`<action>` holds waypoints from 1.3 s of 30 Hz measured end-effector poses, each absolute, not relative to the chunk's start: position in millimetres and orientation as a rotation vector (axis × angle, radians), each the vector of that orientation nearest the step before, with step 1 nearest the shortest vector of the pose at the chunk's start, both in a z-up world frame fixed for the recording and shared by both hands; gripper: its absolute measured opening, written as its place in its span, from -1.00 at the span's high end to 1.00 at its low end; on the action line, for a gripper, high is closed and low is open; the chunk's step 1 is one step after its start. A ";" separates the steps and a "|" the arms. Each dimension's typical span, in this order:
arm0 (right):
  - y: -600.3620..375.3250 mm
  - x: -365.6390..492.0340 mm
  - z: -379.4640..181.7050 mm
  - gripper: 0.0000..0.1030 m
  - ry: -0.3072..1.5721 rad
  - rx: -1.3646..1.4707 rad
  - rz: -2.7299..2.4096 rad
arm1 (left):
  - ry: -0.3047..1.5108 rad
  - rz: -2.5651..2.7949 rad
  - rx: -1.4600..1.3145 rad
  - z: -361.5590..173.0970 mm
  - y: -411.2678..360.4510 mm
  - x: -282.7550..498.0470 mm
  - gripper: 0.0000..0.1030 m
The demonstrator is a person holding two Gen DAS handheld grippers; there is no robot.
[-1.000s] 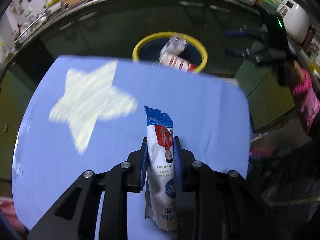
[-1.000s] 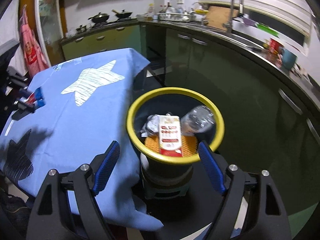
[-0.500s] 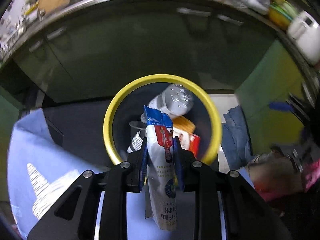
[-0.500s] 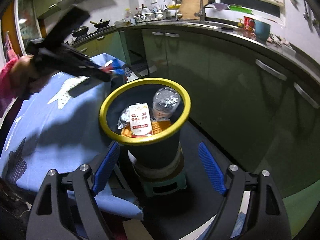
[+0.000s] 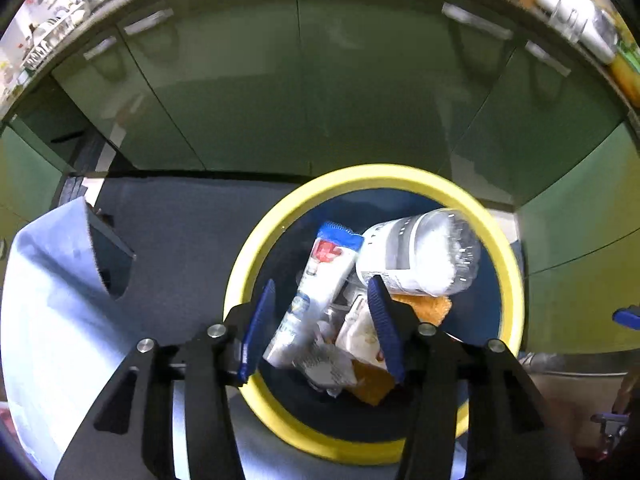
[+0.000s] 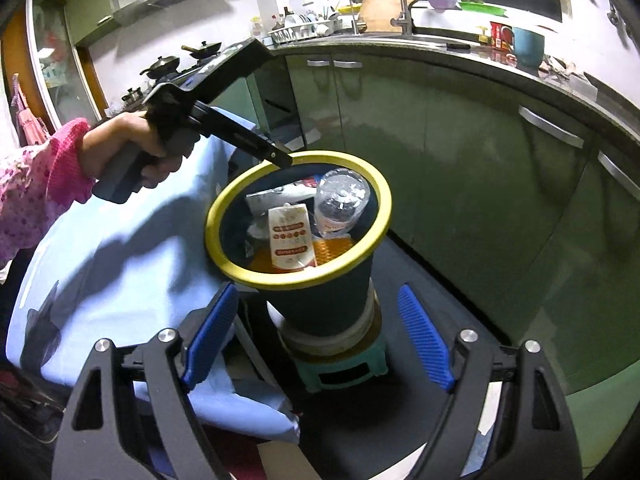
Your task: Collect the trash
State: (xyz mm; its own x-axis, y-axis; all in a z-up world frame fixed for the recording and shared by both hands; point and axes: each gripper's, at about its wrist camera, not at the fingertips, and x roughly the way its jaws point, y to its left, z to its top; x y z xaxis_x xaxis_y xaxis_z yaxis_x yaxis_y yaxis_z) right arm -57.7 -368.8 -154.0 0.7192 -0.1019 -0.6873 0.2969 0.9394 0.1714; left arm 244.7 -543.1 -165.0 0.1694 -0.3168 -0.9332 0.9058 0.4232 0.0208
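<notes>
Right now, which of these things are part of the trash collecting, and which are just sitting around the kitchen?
Part of the job:
- yellow-rimmed bin
- milk pouch lying in it
- clear plastic bottle
- red-and-white carton
- left gripper, open above the bin

Just lying about:
- blue star tablecloth
- green stool
- blue mug
- dish rack

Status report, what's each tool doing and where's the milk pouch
Left tool open above yellow-rimmed dark bin. White-and-blue milk pouch inside bin, beside clear plastic bottle. Right tool open, empty. Nothing blocking.
</notes>
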 end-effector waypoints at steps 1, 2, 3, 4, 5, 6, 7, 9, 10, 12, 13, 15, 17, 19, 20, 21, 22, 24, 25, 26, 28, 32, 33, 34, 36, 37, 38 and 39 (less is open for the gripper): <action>-366.8 -57.9 -152.3 -0.52 0.734 0.279 -0.221 | 1.022 -0.974 0.680 -154.7 -534.8 241.8 -0.14; -364.3 -57.8 -150.8 -0.53 0.731 0.283 -0.218 | 0.987 -0.975 0.657 -142.7 -523.8 238.0 -0.28; -363.3 -57.6 -149.5 -0.54 0.730 0.287 -0.215 | 0.954 -0.977 0.624 -129.3 -509.1 232.5 -0.34; -361.5 -57.4 -148.2 -0.55 0.728 0.293 -0.213 | 0.930 -0.976 0.599 -119.2 -497.2 228.5 -0.43; -358.4 -57.6 -146.7 -0.56 0.723 0.303 -0.210 | 0.902 -0.977 0.560 -105.2 -481.4 220.9 -0.53; -355.7 -57.9 -145.7 -0.57 0.721 0.310 -0.205 | 0.868 -0.976 0.495 -89.3 -456.8 211.8 -0.60; -351.8 -57.7 -144.1 -0.58 0.719 0.318 -0.196 | 0.843 -0.963 0.464 -80.5 -439.8 205.7 -0.74; -344.6 -56.6 -140.4 -0.60 0.717 0.319 -0.186 | 0.760 -0.893 0.404 -59.2 -391.3 183.0 -0.81; -339.4 -55.6 -137.9 -0.64 0.717 0.311 -0.186 | 0.716 -0.860 0.368 -49.5 -364.3 169.6 -0.86; -329.7 -53.0 -132.8 -0.67 0.721 0.294 -0.188 | 0.656 -0.778 0.312 -37.1 -315.7 146.9 -0.91; -324.1 -52.0 -130.3 -0.68 0.719 0.286 -0.184 | 0.639 -0.755 0.291 -32.4 -299.7 137.4 -0.91; -311.6 -48.9 -123.5 -0.70 0.712 0.276 -0.168 | 0.592 -0.670 0.224 -25.1 -247.9 110.4 -0.91; -297.9 -45.6 -116.6 -0.79 0.706 0.258 -0.161 | 0.560 -0.585 0.201 -21.8 -210.5 91.2 -0.91; -285.2 -43.6 -111.0 -0.87 0.705 0.228 -0.177 | 0.528 -0.473 0.193 -22.6 -174.5 73.4 -0.91; -280.1 -43.1 -108.4 -0.87 0.703 0.214 -0.188 | 0.516 -0.412 0.187 -22.7 -157.6 65.0 -0.91; -273.0 -43.4 -104.4 -0.87 0.697 0.199 -0.201 | 0.509 -0.369 0.183 -22.1 -143.8 60.3 -0.91; -266.7 -44.2 -100.3 -0.87 0.688 0.192 -0.203 | 0.501 -0.310 0.178 -21.8 -127.7 51.1 -0.91; -257.2 -45.6 -93.6 -0.87 0.673 0.198 -0.190 | 0.489 -0.233 0.150 -20.7 -96.9 32.6 -0.91; -252.1 -46.9 -89.6 -0.87 0.663 0.203 -0.182 | 0.487 -0.205 0.135 -22.1 -81.7 26.4 -0.91; -246.9 -48.6 -85.2 -0.87 0.653 0.203 -0.179 | 0.484 -0.176 0.123 -21.7 -70.2 20.1 -0.91; -237.3 -51.5 -76.6 -0.87 0.637 0.183 -0.191 | 0.466 -0.089 0.111 -21.3 -44.6 5.4 -0.91; -222.9 -65.8 -55.7 -0.88 0.585 0.164 -0.202 | 0.460 0.005 0.084 -19.4 -4.8 -18.3 -0.91; -221.4 -69.6 -51.9 -0.88 0.576 0.164 -0.203 | 0.460 0.019 0.073 -18.6 2.4 -23.4 -0.91; -218.7 -74.4 -47.2 -0.88 0.564 0.159 -0.206 | 0.463 0.039 0.056 -17.9 12.1 -29.2 -0.91; -212.7 -85.1 -37.0 -0.88 0.533 0.154 -0.219 | 0.459 0.057 0.037 -14.8 22.7 -38.8 -0.91; -210.6 -89.1 -33.5 -0.88 0.520 0.155 -0.219 | 0.454 0.060 0.028 -13.5 28.6 -42.9 -0.91; -208.7 -92.9 -30.6 -0.88 0.509 0.154 -0.216 | 0.448 0.057 0.019 -11.5 32.7 -47.8 -0.91; -206.0 -97.7 -27.4 -0.88 0.495 0.150 -0.213 | 0.445 0.051 0.015 -9.5 26.4 -47.6 -0.91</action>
